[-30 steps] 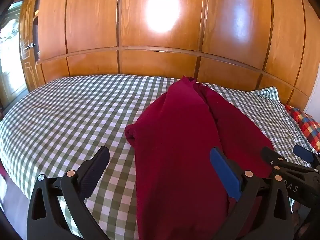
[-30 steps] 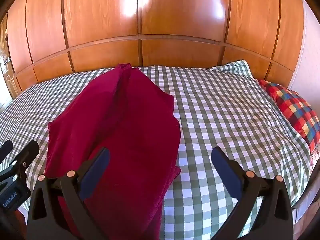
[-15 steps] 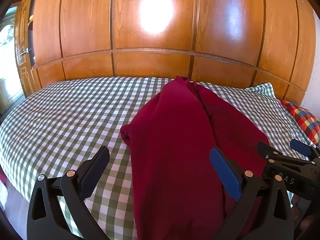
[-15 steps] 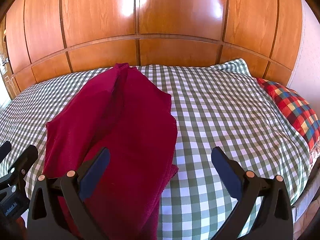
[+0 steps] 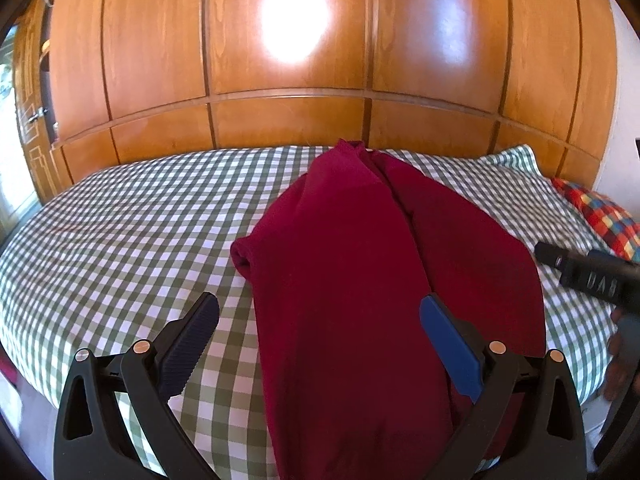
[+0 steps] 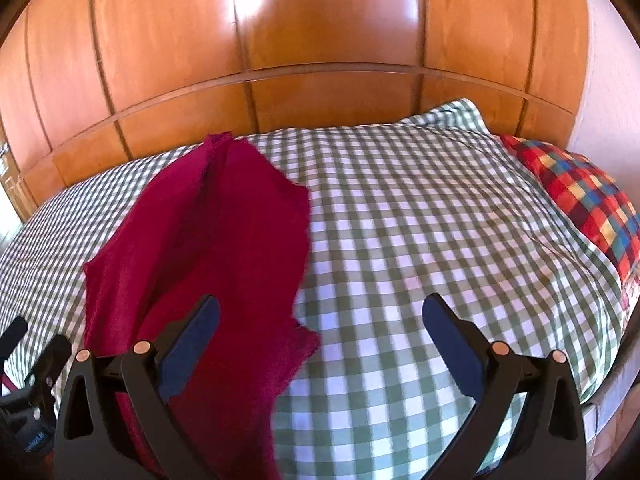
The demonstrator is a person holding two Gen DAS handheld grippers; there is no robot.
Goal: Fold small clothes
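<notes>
A dark red garment (image 5: 360, 288) lies lengthwise on the green-and-white checked bed, its two long halves side by side and meeting at the far end. It also shows in the right wrist view (image 6: 208, 264). My left gripper (image 5: 320, 340) is open and empty above the garment's near left part. My right gripper (image 6: 320, 340) is open and empty, its left finger over the garment's right edge, its right finger over bare sheet. The right gripper's body shows at the right of the left wrist view (image 5: 592, 276).
The checked bed (image 5: 100, 248) fills both views, with a wooden panelled wall (image 5: 288, 80) behind it. A red, blue and yellow plaid pillow (image 6: 584, 204) lies at the bed's right end. The bed's near edge (image 6: 600, 396) is close below the grippers.
The right gripper has swung to the right, so more bare sheet and pillow show. The left gripper shifted slightly. The garment lies unchanged and both grippers stay open.
</notes>
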